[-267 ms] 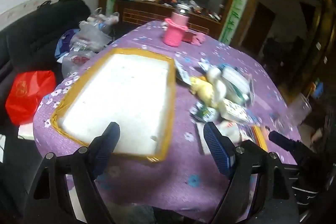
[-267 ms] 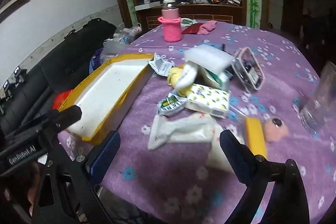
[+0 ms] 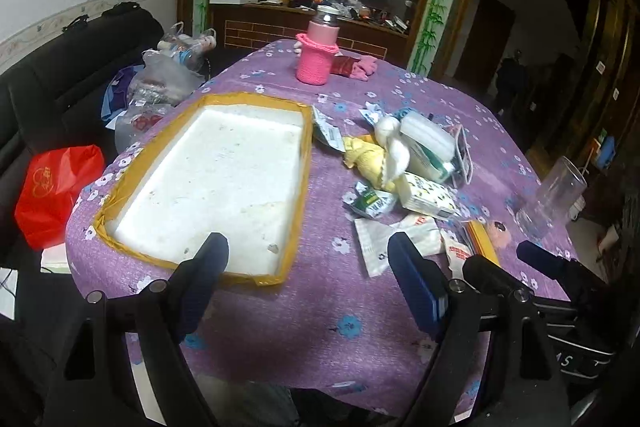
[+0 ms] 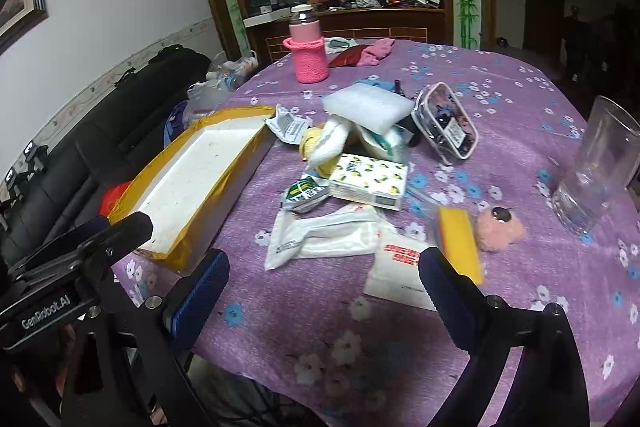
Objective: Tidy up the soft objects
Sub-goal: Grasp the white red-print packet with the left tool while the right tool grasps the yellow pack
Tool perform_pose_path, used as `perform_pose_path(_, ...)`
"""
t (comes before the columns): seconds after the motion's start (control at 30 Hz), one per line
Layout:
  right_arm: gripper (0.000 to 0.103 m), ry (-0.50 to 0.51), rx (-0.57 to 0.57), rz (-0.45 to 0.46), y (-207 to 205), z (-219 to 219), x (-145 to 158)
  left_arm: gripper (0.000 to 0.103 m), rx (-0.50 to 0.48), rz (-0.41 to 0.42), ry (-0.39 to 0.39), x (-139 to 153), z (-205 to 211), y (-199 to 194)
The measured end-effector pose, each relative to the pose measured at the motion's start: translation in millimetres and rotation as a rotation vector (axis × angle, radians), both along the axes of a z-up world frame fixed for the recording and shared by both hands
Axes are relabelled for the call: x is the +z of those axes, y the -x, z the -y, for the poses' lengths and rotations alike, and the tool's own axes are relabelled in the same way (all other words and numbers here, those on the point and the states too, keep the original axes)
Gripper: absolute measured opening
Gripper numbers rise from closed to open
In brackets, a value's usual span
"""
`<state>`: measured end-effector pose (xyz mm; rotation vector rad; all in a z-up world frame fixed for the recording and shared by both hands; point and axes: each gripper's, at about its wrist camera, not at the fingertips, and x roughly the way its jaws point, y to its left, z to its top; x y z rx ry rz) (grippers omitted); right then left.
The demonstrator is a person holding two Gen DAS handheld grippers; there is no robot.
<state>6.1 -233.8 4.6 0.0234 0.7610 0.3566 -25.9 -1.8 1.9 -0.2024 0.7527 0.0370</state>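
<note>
A white foam tray with a yellow taped rim (image 3: 302,163) (image 4: 200,187) lies empty on the left of the purple flowered table. To its right is a heap of soft things: a white foam block (image 4: 366,107), a yellow cloth (image 3: 366,161), a white sock (image 3: 394,147), a lemon-print tissue pack (image 4: 370,185) (image 3: 426,195), flat white packets (image 4: 324,237) (image 3: 394,241), a yellow sponge (image 4: 460,241) and a pink fluffy ball (image 4: 500,227). My left gripper (image 3: 306,257) is open and empty over the tray's near right corner. My right gripper (image 4: 324,273) is open and empty above the white packets.
A pink knit-covered bottle (image 3: 318,53) and pink cloths (image 4: 378,51) stand at the table's far side. A clear glass (image 4: 596,163) stands at the right. A clear pouch (image 4: 446,125) lies by the heap. A black sofa with bags (image 3: 60,179) is left of the table.
Both grippers have moved slightly forward and up over the table; the view is steadier. Nothing was picked up or shifted.
</note>
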Motion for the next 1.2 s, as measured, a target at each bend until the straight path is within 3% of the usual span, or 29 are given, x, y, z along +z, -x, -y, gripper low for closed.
perform_pose_path(0.07, 0.097, -0.014, -0.015, 0.002, -3.2, 0.9, 6.2, 0.082, -0.017, -0.004, -0.009, 4.0, 4.8, 1.0)
perform_pose_path(0.13, 0.097, -0.021, -0.029, 0.018, -5.3, 1.8, 4.9, 0.082, -0.003, 0.026, -0.082, 0.4, 28.1, -8.4)
perform_pose_path(0.33, 0.097, -0.072, -0.02, 0.008, -19.8, 13.3, -6.8, 0.082, -0.019, -0.009, -0.102, -4.8, 35.7, -23.5)
perform_pose_path(0.4, 0.097, -0.101, -0.019, 0.039, -29.5, 14.5, -12.4, 0.082, -0.037, -0.025, -0.076, -6.9, 36.6, -29.0)
perform_pose_path(0.53, 0.095, -0.117, -0.013, 0.002, -46.6, 22.4, -27.0, 0.082, -0.081, 0.005, -0.028, -16.1, 43.3, -36.2)
perform_pose_path(0.67, 0.088, -0.127, -0.018, -0.041, -61.7, 37.4, -40.1, 0.082, -0.126, -0.023, -0.009, -23.6, 50.2, -53.8)
perform_pose_path(0.77, 0.086, -0.167, -0.026, -0.082, -70.0, 54.9, -50.3, 0.082, -0.187, -0.041, -0.041, -26.4, 62.5, -65.3)
perform_pose_path(0.8, 0.085, -0.169, -0.038, -0.092, -74.3, 59.5, -53.4, 0.082, -0.207, -0.093, -0.04, -26.0, 61.0, -67.0)
perform_pose_path(0.93, 0.084, -0.183, -0.053, -0.143, -83.5, 70.5, -69.4, 0.082, -0.357, -0.116, -0.152, -36.1, 85.1, -84.2)
perform_pose_path(1.1, 0.082, -0.173, -0.084, -0.153, -89.5, 75.9, -72.9, 0.063, -0.534, -0.126, -0.259, -48.4, 116.5, -99.8)
perform_pose_path(1.2, 0.082, -0.162, -0.11, -0.138, -92.5, 82.0, -72.7, 0.041, -0.596, -0.161, -0.275, -60.7, 127.3, -108.6)
